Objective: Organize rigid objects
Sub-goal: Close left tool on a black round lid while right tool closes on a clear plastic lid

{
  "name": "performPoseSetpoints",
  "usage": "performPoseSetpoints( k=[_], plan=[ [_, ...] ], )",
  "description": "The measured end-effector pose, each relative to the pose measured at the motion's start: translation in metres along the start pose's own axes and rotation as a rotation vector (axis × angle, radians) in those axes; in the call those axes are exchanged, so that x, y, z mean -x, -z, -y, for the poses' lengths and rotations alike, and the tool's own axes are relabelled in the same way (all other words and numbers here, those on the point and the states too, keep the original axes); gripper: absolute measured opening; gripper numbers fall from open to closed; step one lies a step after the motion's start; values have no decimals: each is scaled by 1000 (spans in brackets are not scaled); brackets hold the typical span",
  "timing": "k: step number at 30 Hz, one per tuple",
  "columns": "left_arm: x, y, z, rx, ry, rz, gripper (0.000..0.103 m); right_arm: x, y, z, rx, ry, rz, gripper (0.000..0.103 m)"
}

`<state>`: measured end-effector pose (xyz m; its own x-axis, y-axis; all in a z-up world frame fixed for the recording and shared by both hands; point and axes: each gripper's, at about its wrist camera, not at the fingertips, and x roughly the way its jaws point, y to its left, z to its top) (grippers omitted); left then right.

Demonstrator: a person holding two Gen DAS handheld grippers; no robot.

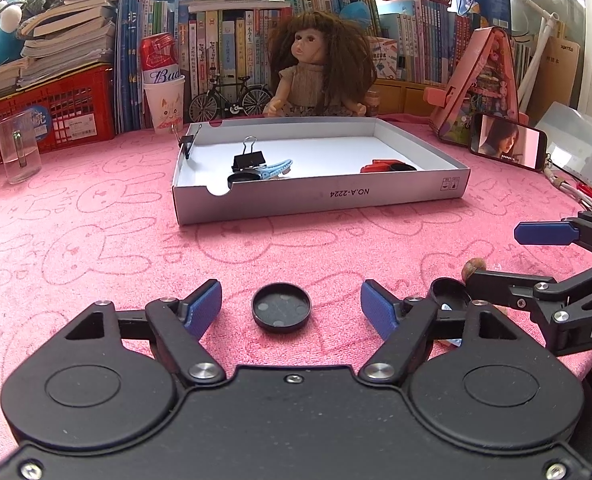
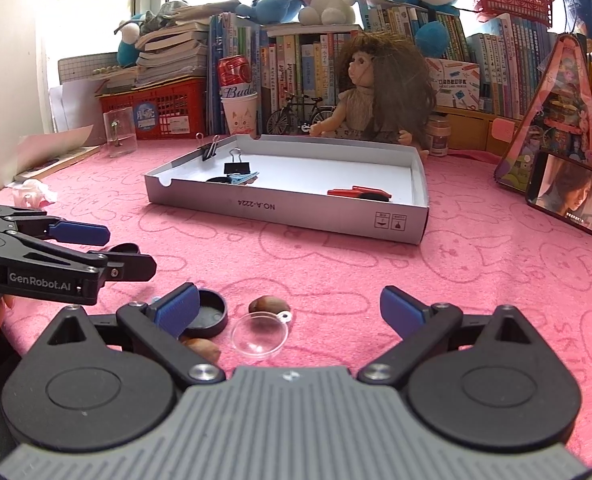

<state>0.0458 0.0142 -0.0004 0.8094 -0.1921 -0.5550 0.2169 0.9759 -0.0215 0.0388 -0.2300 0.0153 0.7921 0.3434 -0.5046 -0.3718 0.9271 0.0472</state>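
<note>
A round black plastic cap [image 1: 281, 307] is lying on a pink fabric cloth [image 1: 95, 216] showing faint rabbit outlines. A shallow white cardboard box [image 1: 320, 196] is holding a light-blue plastic hair clip [image 1: 276, 169].

doll [image 1: 316, 76], beer can [image 1: 159, 58], phone [image 1: 508, 145]

A: Where is open room showing?
B: Bare pink towel [image 1: 336, 240] is lying between the near edge and the grey box tray [image 1: 320, 196].
A: What is crowding the near edge?
B: A black cap [image 1: 281, 307], a second black cap [image 2: 207, 314], two nuts [image 2: 267, 305] and a clear dome [image 2: 259, 336] are sitting there, while the doll [image 1: 316, 76] and phone [image 1: 508, 146] are blocking the far edge.
</note>
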Motion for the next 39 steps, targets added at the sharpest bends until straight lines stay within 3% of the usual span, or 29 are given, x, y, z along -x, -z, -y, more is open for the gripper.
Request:
performPoseSetpoints(
  k=[8, 21, 32, 37, 39],
  plan=[
    [2, 5, 2, -19, -17, 7, 55, 2, 6, -8, 30, -25, -7, 98],
    [5, 6, 3, -22, -15, 14, 43, 13, 10, -6, 36, -13, 23, 89],
    [6, 6, 4, -22, -18, 16, 42, 12, 12, -1, 1, -9, 5, 64],
    [5, 5, 5, -25, -26, 17, 42, 9, 13, 0, -8, -8, -6, 43],
    [5, 5, 5, -27, -30, 19, 38, 9, 14, -1, -5, -3, -4, 40]
  ],
)
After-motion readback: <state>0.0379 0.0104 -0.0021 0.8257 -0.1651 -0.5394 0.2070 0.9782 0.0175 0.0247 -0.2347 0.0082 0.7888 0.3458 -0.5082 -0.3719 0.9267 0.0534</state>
